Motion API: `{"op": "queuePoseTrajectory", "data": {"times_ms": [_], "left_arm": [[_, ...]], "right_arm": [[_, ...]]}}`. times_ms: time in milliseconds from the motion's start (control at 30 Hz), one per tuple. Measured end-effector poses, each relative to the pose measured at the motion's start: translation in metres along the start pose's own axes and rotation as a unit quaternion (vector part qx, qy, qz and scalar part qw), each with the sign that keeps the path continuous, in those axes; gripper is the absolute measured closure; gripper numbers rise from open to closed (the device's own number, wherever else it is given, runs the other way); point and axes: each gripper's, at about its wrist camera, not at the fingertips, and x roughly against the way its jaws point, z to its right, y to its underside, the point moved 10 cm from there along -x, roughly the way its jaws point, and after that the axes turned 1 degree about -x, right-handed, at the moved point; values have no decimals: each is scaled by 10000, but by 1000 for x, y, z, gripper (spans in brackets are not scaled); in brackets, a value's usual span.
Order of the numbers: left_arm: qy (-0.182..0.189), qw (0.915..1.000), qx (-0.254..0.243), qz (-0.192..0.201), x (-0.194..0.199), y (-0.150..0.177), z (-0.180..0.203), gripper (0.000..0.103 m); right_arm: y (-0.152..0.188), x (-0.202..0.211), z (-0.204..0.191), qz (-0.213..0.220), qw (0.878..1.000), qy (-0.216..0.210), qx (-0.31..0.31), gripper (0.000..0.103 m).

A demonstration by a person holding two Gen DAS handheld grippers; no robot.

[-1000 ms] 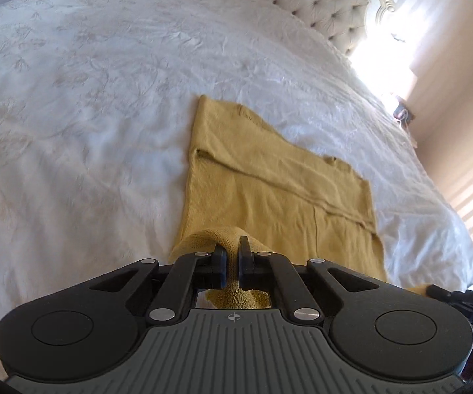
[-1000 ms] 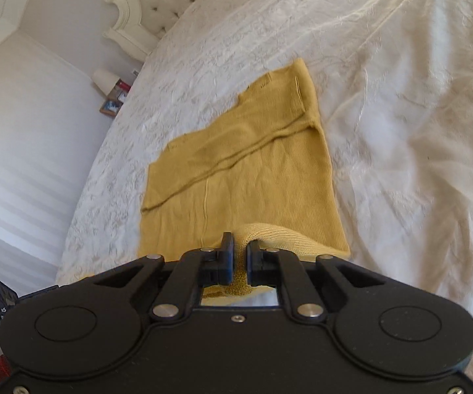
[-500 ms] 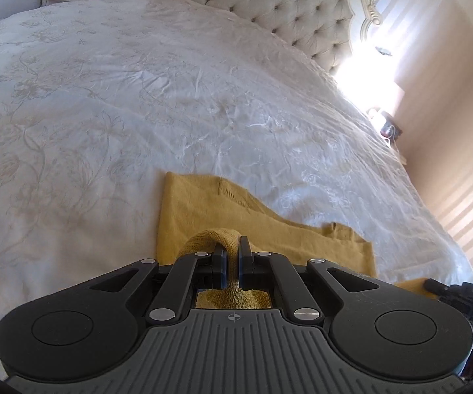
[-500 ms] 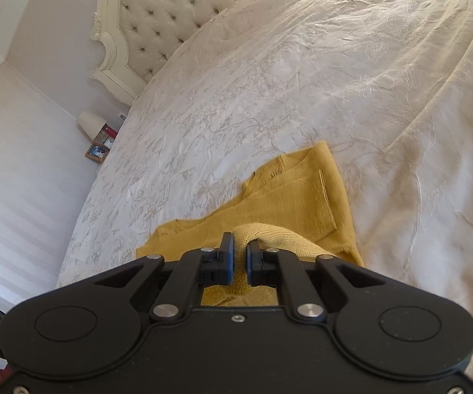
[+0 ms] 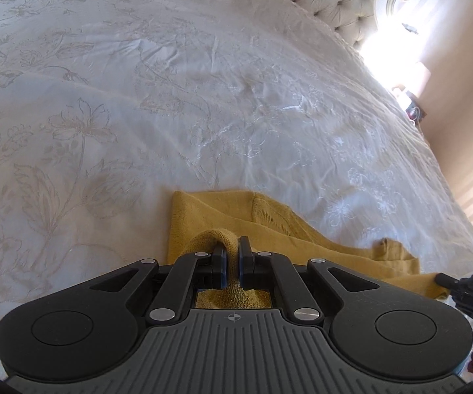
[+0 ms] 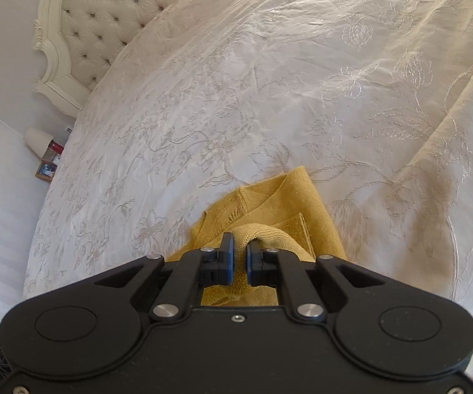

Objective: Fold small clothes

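A mustard-yellow knitted top [image 5: 203, 216] lies on the white embroidered bedspread [image 5: 138, 98], and only its far edge shows beyond the tools. My left gripper [image 5: 232, 246] is shut on a bunched hem of the yellow top, which loops up between the pads. In the right wrist view the same yellow top [image 6: 305, 203] shows its far corner, with my right gripper [image 6: 239, 246] shut on a raised fold of it. The right gripper's black tip [image 5: 446, 279] peeks in at the lower right of the left wrist view, touching the cloth's edge.
A tufted cream headboard [image 6: 105, 26] stands at the far end of the bed. A nightstand with a lamp [image 6: 37, 139] and small framed pictures sits beside it. Bright window light floods the far right corner [image 5: 394, 52]. The bedspread [image 6: 302, 82] stretches wide ahead.
Both grippers have carried the held hem forward over the top towards its far edge. Much less of the yellow cloth now shows ahead of them. Both stay shut.
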Motion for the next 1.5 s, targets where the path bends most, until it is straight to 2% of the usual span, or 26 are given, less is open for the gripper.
{"op": "queuePoseTrajectory", "data": {"times_ms": [100, 267, 333, 367, 400, 433, 467, 533, 633, 667, 700, 733, 867, 967, 1100, 1300, 1500], "left_arm": [[-151, 9999, 44, -50, -15, -3, -8, 94], [-75, 9998, 172, 19, -21, -10, -14, 88], [-29, 9997, 195, 131, -19, -15, -14, 73], [-60, 9995, 168, 270, -16, -20, -14, 69], [-105, 9990, 134, 418, -12, -25, -15, 59], [-158, 9985, 122, 507, -9, -30, -15, 49], [-197, 9983, 132, 536, -7, -33, -16, 46], [-318, 9978, 127, 565, -2, -40, -17, 43], [-510, 9969, -89, 595, 15, -39, -6, 42], [-514, 9966, -189, 613, 20, -35, 0, 39], [-508, 9964, -311, 596, 25, -29, 8, 31], [-511, 9962, -441, 545, 28, -21, 16, 29], [-520, 9947, -850, 247, 30, 22, 46, 29], [-530, 9922, -1130, 53, 26, 52, 67, 29], [-475, 9918, -1168, -188, 10, 72, 84, 29], [-642, 9868, -1415, -464, -29, 72, 86, 29], [-900, 9821, -1587, -465, -64, 42, 71, 29]], "right_arm": [[-3, -13, 3, -122, 9998, 160, 18, 81], [-8, -22, 2, -162, 9994, 306, 67, 81], [-10, -20, 1, -122, 9994, 297, 111, 81], [-11, -19, 0, -100, 9994, 299, 126, 74], [-13, -16, 1, -32, 9993, 338, 147, 56], [-15, -12, 1, 34, 9993, 332, 147, 48], [-19, -9, 2, 105, 9994, 300, 115, 40], [-24, 0, 3, 205, 9992, 322, 153, 40], [-27, 11, -3, 206, 9980, 288, 523, 40], [-24, 14, -7, 158, 9966, 270, 764, 39], [-20, 15, -12, 103, 9943, 269, 1028, 38], [-14, 16, -16, 47, 9914, 276, 1279, 38], [20, 16, -31, -241, 9773, 208, 2096, 36], [45, 13, -41, -476, 9674, 144, 2483, 33], [67, 4, -51, -681, 9536, 131, 2931, 25], [75, -26, -54, -854, 9364, 314, 3388, 20], [55, -68, -46, -878, 9281, 602, 3567, 18]]}}
